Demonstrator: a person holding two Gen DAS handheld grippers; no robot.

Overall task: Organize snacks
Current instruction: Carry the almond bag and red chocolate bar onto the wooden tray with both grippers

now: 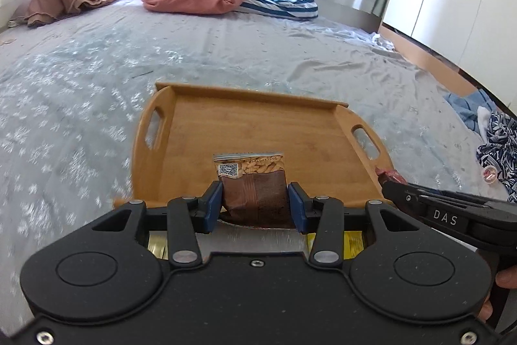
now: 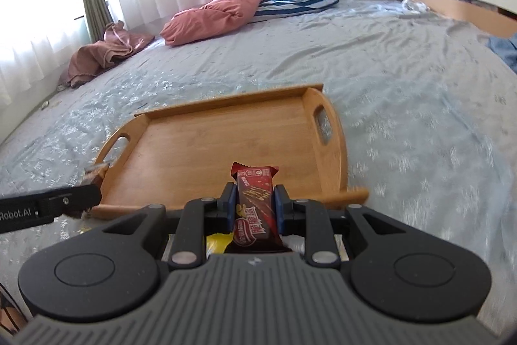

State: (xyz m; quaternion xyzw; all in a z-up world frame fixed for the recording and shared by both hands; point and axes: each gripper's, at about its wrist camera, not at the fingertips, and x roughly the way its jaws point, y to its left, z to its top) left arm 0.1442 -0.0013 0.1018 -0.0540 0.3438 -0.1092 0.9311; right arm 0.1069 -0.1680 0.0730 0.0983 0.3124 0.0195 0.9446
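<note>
Left gripper (image 1: 255, 202), jaws clamped on an upright nut packet (image 1: 253, 186); right gripper (image 2: 253, 204), jaws clamped on a red bar (image 2: 255, 199), long axis along the fingers. Tray (image 1: 245, 96) lies directly ahead of both jaws, about equally near, bare.

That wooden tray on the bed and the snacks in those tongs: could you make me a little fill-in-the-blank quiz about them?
1. The left tongs grip a brown packet of ____.
2. The right tongs grip a ____ wafer bar.
3. The wooden tray lies on a ____.
4. Inside, the tray holds ____ snacks.

Missing words: nuts; red; bed; no
</note>
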